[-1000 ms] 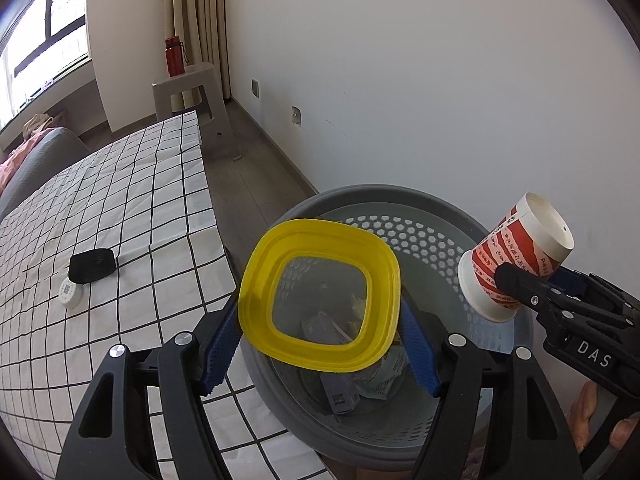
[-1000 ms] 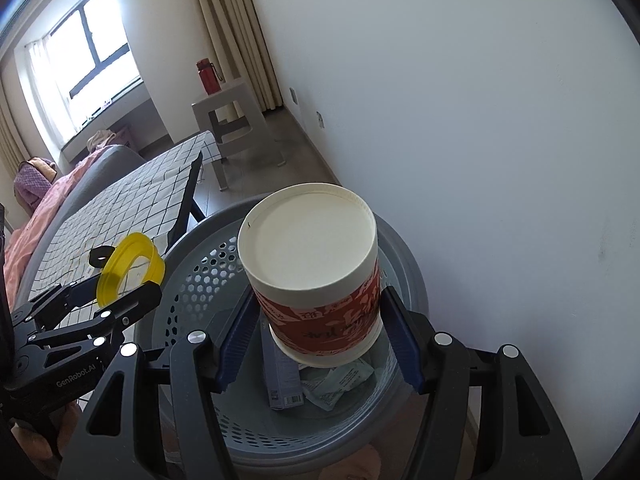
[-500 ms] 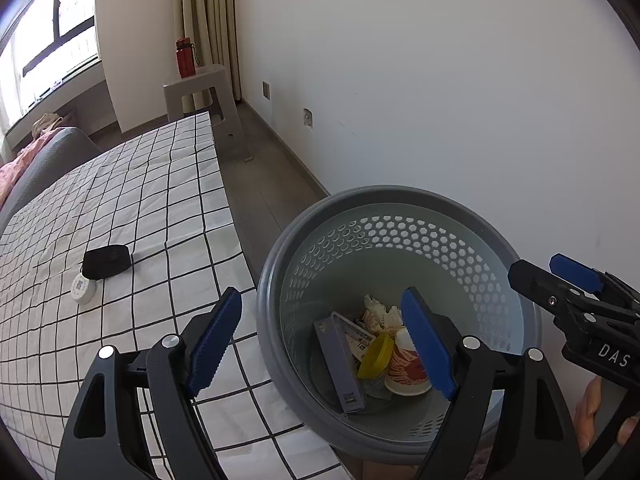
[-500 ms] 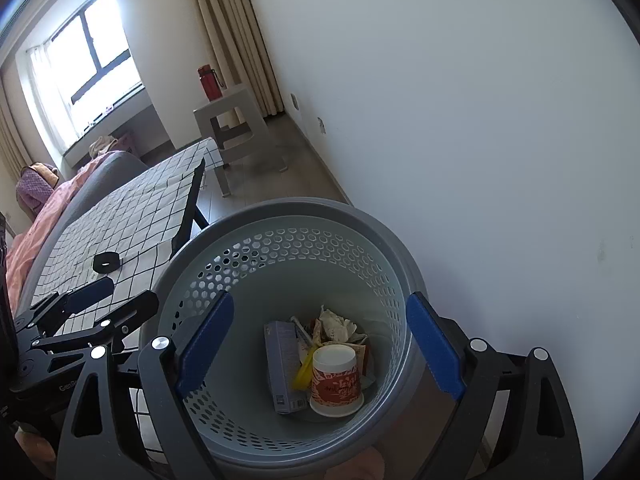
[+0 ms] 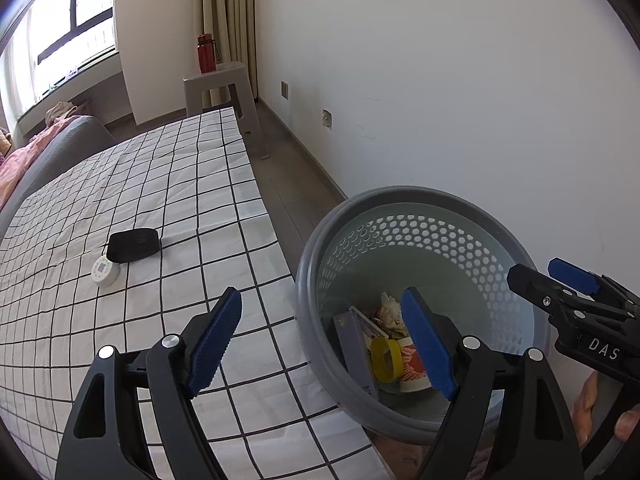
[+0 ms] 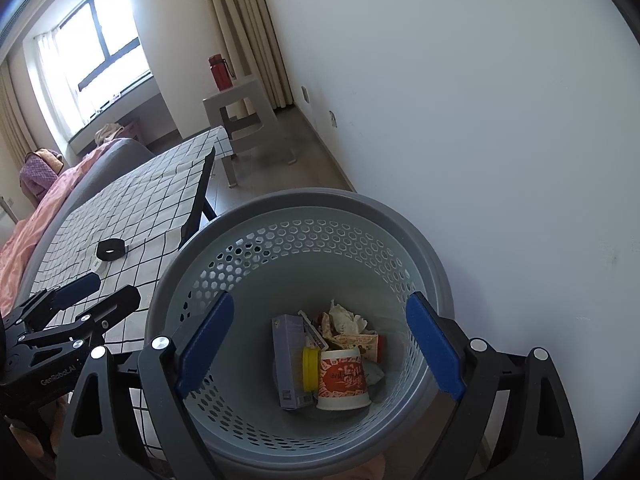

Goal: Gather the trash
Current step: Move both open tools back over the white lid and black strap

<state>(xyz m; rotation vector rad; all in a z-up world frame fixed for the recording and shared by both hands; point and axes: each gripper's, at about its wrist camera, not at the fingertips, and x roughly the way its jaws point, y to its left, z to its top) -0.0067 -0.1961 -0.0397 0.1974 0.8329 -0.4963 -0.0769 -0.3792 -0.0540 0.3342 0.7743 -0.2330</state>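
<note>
A grey perforated trash basket [image 5: 320, 256] [image 6: 436, 264] stands beside the checked table. In it lie a red-and-white paper cup [image 6: 343, 378] [image 5: 412, 368], a yellow lid [image 6: 309, 369] [image 5: 385, 364], a grey-violet box [image 6: 289, 356] [image 5: 354, 344] and crumpled wrappers [image 6: 346, 320]. My left gripper [image 5: 320, 344] is open and empty, over the basket's left rim and the table edge. My right gripper [image 6: 320, 348] is open and empty above the basket mouth.
The table with a checked cloth [image 5: 100, 200] holds a black pad [image 5: 134, 245] and a small white round tag [image 5: 105, 271]. A grey stool [image 5: 218, 84] with a red bottle [image 5: 205, 53] stands at the back. A white wall is on the right.
Both grippers opened and dropped the yellow lid and the paper cup into the basket. My left gripper has since swung left toward the table.
</note>
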